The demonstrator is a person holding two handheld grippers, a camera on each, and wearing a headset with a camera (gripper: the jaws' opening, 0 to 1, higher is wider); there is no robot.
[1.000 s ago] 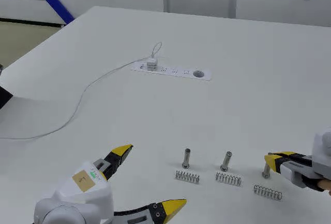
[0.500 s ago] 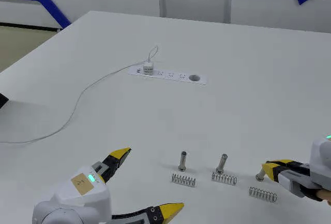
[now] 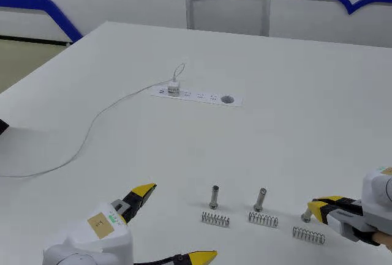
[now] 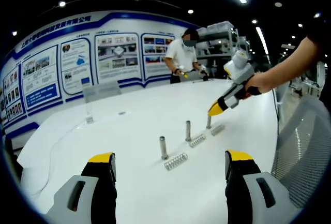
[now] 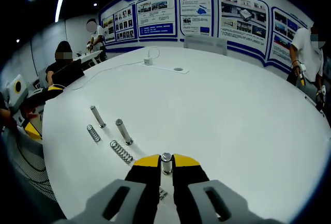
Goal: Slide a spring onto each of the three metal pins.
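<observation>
Three slim silver pins standing upright in row on white surface (image 3: 294, 130): left pin (image 3: 214, 196), middle pin (image 3: 260, 199), right pin (image 3: 305, 217). Three coiled springs (image 3: 215, 219) lying flat, one just before each pin. Right tool (image 5: 166, 162) gripping right pin, jaws clamped round it. Left tool (image 3: 174, 222) hovering near left pin, jaws gaping wide, holding nothing.

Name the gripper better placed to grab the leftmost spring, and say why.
Left. The left gripper hovers near the leftmost spring, jaws wide apart and empty. The right gripper sits at the far end of the row, its jaws closed around the rightmost pin.
</observation>
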